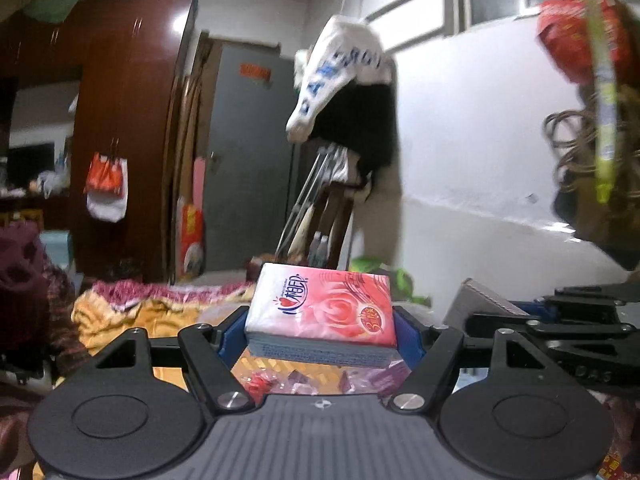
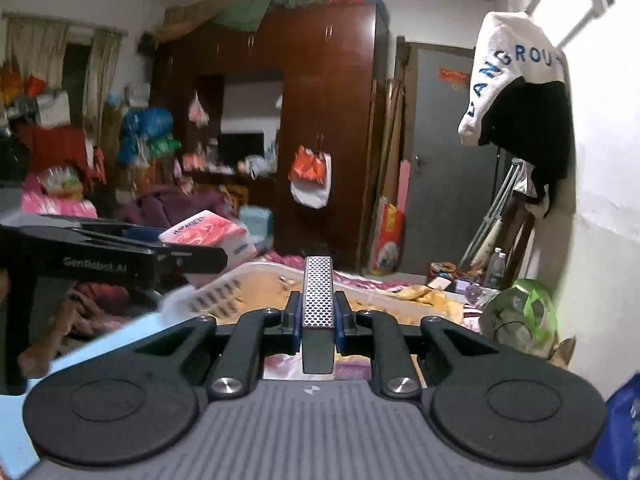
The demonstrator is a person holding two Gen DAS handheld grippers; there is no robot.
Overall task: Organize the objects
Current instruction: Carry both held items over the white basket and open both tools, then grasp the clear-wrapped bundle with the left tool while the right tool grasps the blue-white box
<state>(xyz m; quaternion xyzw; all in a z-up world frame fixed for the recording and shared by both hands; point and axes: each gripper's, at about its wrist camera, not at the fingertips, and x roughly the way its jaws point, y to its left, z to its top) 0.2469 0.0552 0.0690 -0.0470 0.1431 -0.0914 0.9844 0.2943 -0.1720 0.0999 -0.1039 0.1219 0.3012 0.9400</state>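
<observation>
Currently, the left gripper [image 1: 320, 330] clamps a pink tissue pack [image 1: 322, 310] flat between its blue pads, carried level above the white slotted basket [image 2: 240, 288], while the right gripper [image 2: 318, 314] grips a perforated metal block [image 2: 318, 296] lengthwise, presumably for steady transport.

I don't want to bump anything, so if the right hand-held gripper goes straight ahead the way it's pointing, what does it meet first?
Probably the white basket. The right hand-held gripper, clamped on a slim perforated block, points over its rim toward the bedding. Depth is unclear, so it may pass above the rim.
</observation>
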